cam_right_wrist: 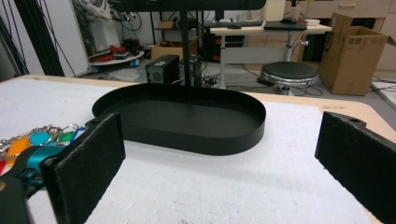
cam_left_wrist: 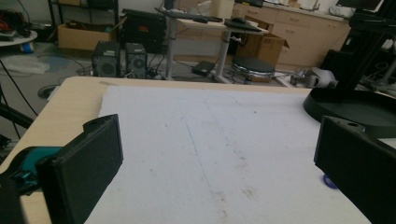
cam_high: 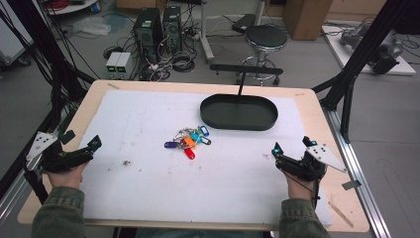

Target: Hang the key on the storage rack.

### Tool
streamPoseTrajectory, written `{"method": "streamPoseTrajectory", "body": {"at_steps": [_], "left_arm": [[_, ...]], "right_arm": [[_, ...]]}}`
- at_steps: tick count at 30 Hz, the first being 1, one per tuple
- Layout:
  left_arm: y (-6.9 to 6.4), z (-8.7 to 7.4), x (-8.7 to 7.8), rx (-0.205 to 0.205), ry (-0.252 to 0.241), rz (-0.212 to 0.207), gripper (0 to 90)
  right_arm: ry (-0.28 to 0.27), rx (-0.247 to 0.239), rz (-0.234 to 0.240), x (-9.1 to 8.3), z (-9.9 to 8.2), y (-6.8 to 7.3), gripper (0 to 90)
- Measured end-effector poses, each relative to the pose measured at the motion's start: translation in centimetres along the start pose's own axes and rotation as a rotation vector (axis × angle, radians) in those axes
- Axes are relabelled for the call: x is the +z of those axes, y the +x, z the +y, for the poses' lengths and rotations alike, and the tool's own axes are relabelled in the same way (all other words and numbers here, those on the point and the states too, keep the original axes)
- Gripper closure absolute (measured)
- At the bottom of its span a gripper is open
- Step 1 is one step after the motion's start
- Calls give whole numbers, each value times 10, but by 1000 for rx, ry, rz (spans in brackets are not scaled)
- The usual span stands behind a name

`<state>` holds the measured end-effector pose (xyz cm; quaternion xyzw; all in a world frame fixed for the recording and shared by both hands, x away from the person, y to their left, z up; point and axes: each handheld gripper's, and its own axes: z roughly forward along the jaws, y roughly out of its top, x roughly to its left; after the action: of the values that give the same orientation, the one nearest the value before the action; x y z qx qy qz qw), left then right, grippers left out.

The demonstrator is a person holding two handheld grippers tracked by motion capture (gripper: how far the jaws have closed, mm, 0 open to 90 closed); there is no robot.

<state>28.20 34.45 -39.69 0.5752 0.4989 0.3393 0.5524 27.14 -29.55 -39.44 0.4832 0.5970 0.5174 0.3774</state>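
Both claws, left [cam_high: 94,144] and right [cam_high: 292,144], gape empty beside coloured key tags [cam_high: 188,141] with unreadable labels.

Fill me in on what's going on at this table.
A person sits at the table with a pair of tongs in each hand. The left tongs and the right tongs both rest near the table's near corners, jaws wide open and holding nothing. A bunch of keys with coloured tags lies untouched in the middle of the white mat, just in front of a black oval tray. Nothing has been picked up yet.
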Motion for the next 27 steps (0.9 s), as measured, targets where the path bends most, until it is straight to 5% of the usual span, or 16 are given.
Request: {"method": "streamPoseTrajectory", "body": {"at_steps": [9, 14, 27], "left_arm": [[-2, 0, 0, -3, 32, -27, 17], [-5, 6, 0, 29, 63, -45, 17], [-31, 16, 18, 86, 118, -134, 17]], "right_arm": [[20, -24, 4, 2, -2, 3, 4], [17, -14, 21, 3, -2, 2, 5], [10, 11, 31, 3, -1, 1, 5]]}}
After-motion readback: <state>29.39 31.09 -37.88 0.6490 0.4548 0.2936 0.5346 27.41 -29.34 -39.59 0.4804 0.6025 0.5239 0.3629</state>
